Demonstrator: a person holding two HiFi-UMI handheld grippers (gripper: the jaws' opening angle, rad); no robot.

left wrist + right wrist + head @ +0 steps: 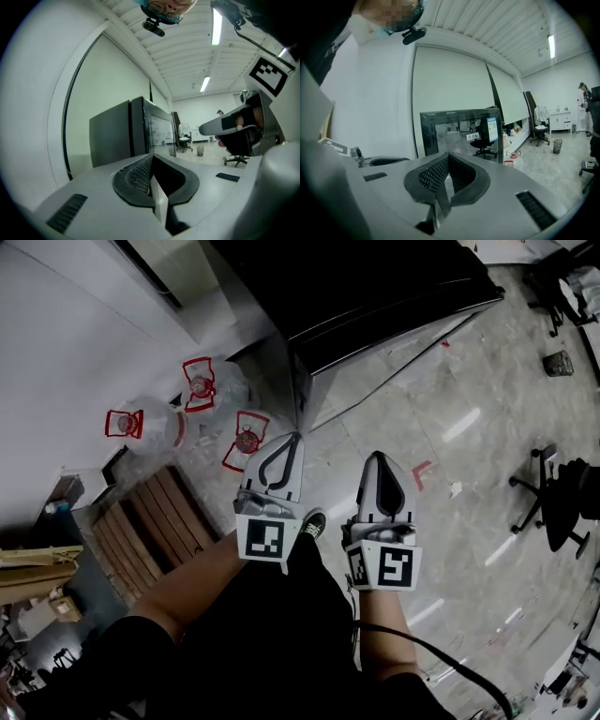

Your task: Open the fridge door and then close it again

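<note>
The black fridge (pixel 375 287) stands ahead of me, at the top of the head view, with its door shut. Both grippers are held close to my body, well short of the fridge and touching nothing. My left gripper (pixel 292 438) points at the fridge's near corner, its jaws shut with nothing between them. Beside it, my right gripper (pixel 378 457) is also shut and holds nothing. The left gripper view has the fridge (pixel 126 136) side-on beyond the left gripper (pixel 151 160). The right gripper view faces the fridge's glossy door (pixel 459 129) over the right gripper (pixel 448 157).
Three clear water jugs with red handles (pixel 197 390) stand left of the fridge by the white wall. A wooden slatted pallet (pixel 155 526) lies to my left. A black office chair (pixel 558 502) stands at the right on the grey floor (pixel 469 427).
</note>
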